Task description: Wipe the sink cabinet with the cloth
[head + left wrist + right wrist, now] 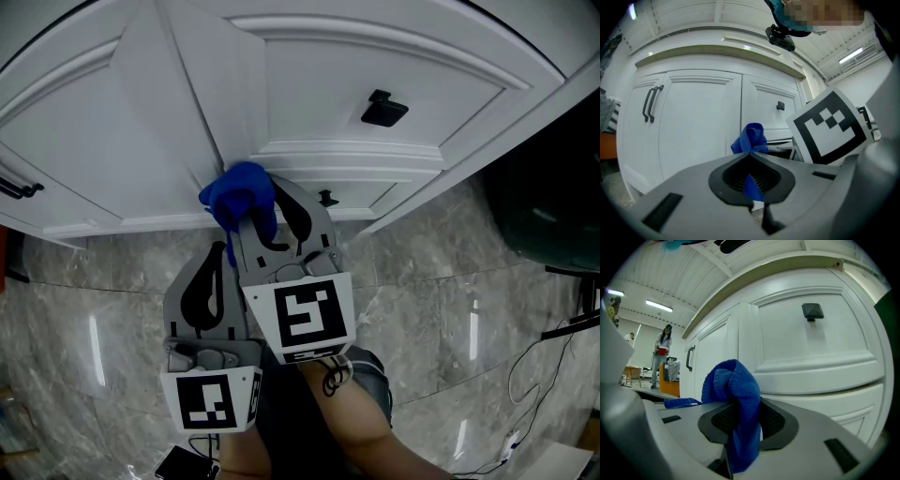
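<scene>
Judged soft and limp, the cloth (731, 380) is clamped bunched in the jaws of the right gripper (740, 400) at the sink cabinet (811, 348), its tail nipped by the left gripper (751, 153)

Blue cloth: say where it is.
Head view centre: blue cloth bunched in the right gripper, its tail in the left gripper, at the sink cabinet door seam.

I see a royal-blue cloth (240, 195) at centre against the white cabinet (141, 112) with its black knob (383, 109) upper right, grey veined floor (450, 309) below, and black-and-white square markers (303, 317) on the grey left gripper (750, 153) and right gripper (740, 401).
</scene>
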A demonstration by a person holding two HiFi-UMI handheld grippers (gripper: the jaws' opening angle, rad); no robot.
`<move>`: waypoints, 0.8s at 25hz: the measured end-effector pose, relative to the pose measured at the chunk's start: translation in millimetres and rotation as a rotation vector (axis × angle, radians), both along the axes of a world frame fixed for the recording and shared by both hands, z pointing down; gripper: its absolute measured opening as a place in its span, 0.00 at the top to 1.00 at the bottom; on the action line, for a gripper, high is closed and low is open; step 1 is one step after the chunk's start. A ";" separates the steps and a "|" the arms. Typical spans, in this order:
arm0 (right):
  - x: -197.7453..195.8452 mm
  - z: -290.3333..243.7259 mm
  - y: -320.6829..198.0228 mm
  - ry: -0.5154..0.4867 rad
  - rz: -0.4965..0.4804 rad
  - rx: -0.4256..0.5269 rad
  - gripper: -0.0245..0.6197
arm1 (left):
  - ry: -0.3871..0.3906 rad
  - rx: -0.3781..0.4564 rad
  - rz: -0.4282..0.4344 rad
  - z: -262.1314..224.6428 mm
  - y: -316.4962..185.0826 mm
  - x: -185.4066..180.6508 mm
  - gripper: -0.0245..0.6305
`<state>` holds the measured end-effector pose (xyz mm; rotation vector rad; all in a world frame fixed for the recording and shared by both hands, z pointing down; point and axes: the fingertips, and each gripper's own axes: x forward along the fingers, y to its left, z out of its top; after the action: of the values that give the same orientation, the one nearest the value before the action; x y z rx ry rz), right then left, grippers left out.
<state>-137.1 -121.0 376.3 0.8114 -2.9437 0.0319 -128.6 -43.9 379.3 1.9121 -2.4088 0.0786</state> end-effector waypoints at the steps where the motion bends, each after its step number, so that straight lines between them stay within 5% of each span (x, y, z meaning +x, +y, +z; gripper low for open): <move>1: 0.3 0.0 0.1 -0.001 -0.002 -0.005 0.78 | 0.001 0.001 0.001 -0.4 0.1 0.6 0.96; 20: 13.3 -1.6 -8.0 0.008 0.024 -0.032 0.78 | -0.004 0.008 0.060 -3.5 -4.5 15.8 0.96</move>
<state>-123.8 -129.0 374.7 0.8409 -2.9186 0.0766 -112.8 -48.4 375.8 1.9896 -2.3577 0.0752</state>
